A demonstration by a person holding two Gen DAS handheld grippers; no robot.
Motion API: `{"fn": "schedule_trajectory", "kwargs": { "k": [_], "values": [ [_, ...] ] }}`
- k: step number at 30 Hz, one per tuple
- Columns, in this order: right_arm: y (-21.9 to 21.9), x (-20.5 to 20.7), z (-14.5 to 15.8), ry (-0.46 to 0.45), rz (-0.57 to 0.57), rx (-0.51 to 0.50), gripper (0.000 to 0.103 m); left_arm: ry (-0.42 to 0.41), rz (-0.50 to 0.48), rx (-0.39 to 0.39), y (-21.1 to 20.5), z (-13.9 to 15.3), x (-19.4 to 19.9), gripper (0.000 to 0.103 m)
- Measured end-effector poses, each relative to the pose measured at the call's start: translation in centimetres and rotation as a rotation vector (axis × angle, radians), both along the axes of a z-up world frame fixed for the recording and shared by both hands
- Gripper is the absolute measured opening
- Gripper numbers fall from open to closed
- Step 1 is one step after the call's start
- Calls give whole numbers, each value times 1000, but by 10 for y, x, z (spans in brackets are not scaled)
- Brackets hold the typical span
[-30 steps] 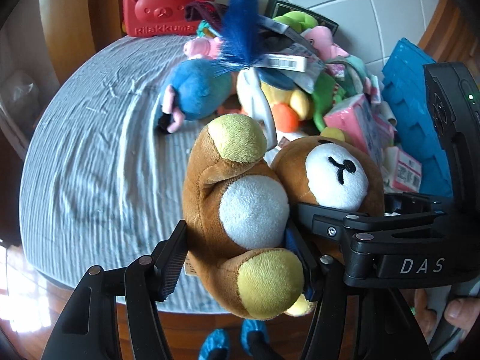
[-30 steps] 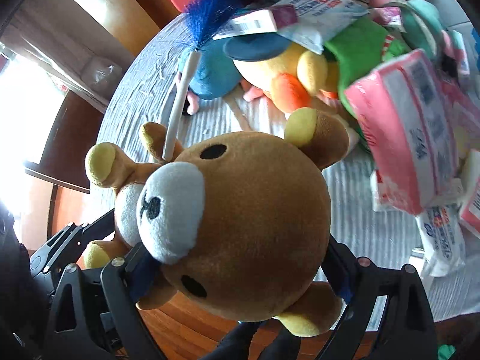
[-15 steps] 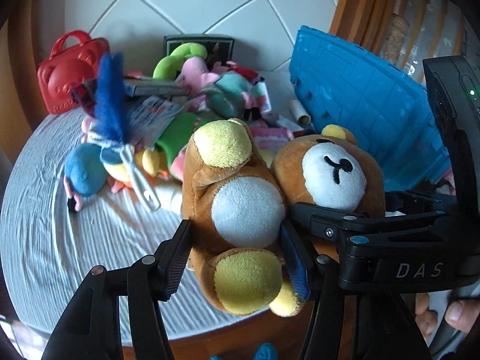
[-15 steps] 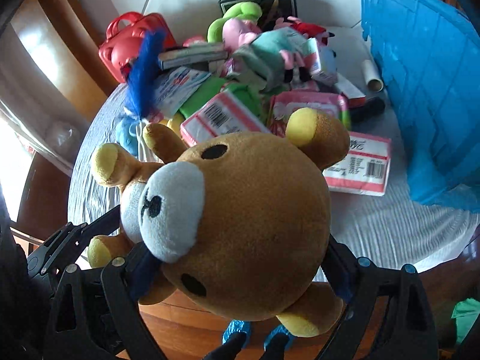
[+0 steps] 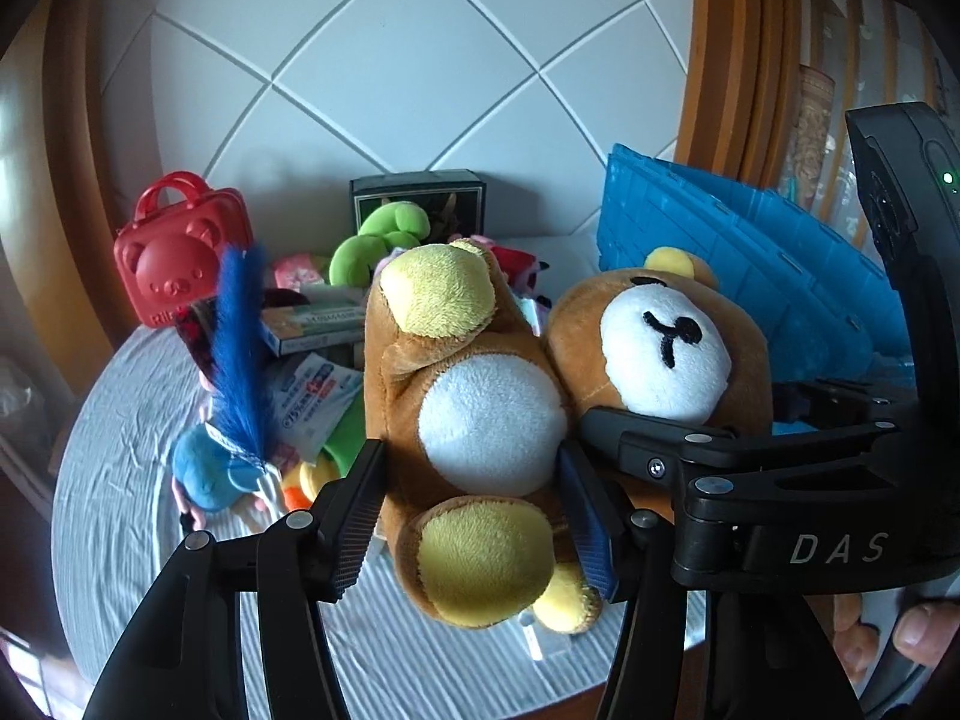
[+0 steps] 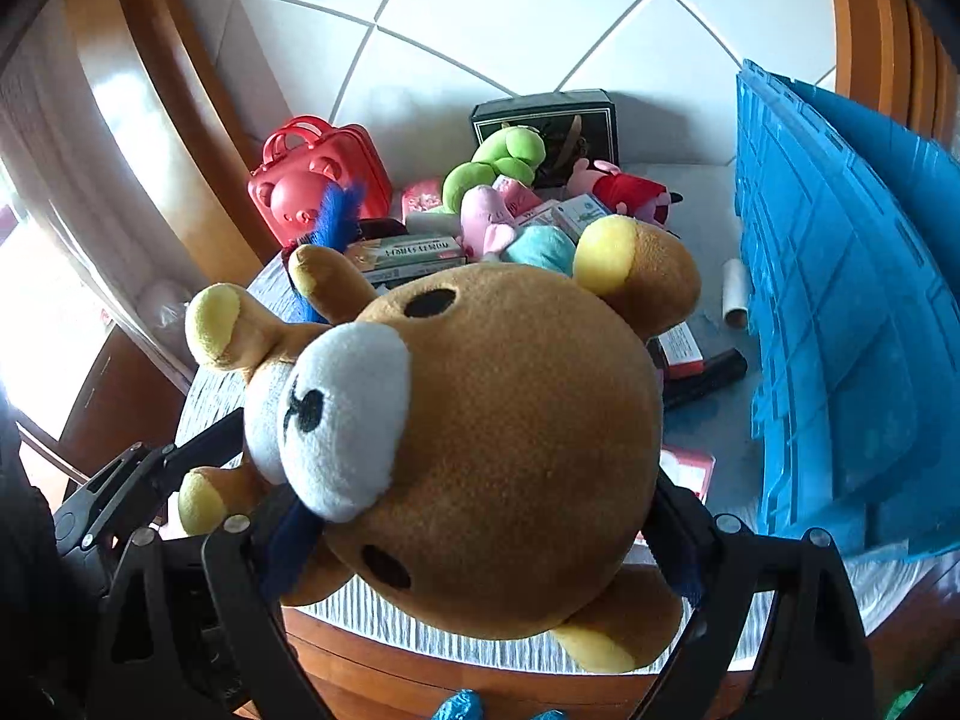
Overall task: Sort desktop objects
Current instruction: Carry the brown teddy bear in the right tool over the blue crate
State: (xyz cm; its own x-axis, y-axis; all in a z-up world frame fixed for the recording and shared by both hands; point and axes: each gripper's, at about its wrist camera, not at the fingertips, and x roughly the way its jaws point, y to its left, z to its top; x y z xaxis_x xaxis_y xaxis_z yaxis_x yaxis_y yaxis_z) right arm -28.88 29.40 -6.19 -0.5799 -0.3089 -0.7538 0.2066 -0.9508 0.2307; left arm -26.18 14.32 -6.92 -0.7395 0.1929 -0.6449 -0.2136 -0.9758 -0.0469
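Observation:
A brown plush bear point(image 5: 492, 420) with a white belly and yellow paws hangs above the table's near edge, held by both grippers. My left gripper point(image 5: 474, 516) is shut on the bear's body, one finger on each side of the belly. My right gripper point(image 6: 480, 540) is shut on the bear's round head point(image 6: 510, 450), which fills most of the right wrist view. In the left wrist view, one right finger point(image 5: 636, 444) presses under the bear's muzzle. The left gripper's frame point(image 6: 120, 480) shows at the lower left of the right wrist view.
A blue plastic crate point(image 5: 750, 276) stands at the right of the round, grey-clothed table point(image 5: 120, 510). A red bear case point(image 5: 180, 252), blue feather duster point(image 5: 240, 348), green plush point(image 5: 378, 240), black box point(image 5: 420, 192) and several packets are piled behind. A hand point(image 5: 918, 636) holds the right gripper.
Both grippers have tilted upward and swung right with the bear. The table and toy pile have dropped lower in view, and the blue crate and tiled wall have come in.

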Motion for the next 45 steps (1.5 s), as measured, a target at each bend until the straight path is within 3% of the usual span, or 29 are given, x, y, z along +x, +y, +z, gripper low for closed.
{"fn": "schedule_trajectory", "kwargs": {
  "k": [8,15,22,29,32,36,40,45],
  "values": [
    [-9,-37,25,50,18,-28,93,56,6,-7,-8,27,-35,56],
    [9,-59,63,123,-17,-38,93,126,-36,-1,20,64,-56,56],
    [79,-45,117,231,-91,-24,93,221,-132,15,105,111,-54,56],
    [209,-5,150,299,-194,9,93,248,-235,28,245,134,-30,57],
    [269,10,148,273,-234,43,93,200,-267,5,312,122,-23,56],
    [335,17,123,175,-264,96,93,91,-279,-36,382,90,-17,49],
    [380,17,83,54,-265,76,93,-19,-273,-74,422,57,-17,49],
    [414,6,42,-46,-267,38,93,-70,-249,-126,443,32,-17,50]
  ]
}}
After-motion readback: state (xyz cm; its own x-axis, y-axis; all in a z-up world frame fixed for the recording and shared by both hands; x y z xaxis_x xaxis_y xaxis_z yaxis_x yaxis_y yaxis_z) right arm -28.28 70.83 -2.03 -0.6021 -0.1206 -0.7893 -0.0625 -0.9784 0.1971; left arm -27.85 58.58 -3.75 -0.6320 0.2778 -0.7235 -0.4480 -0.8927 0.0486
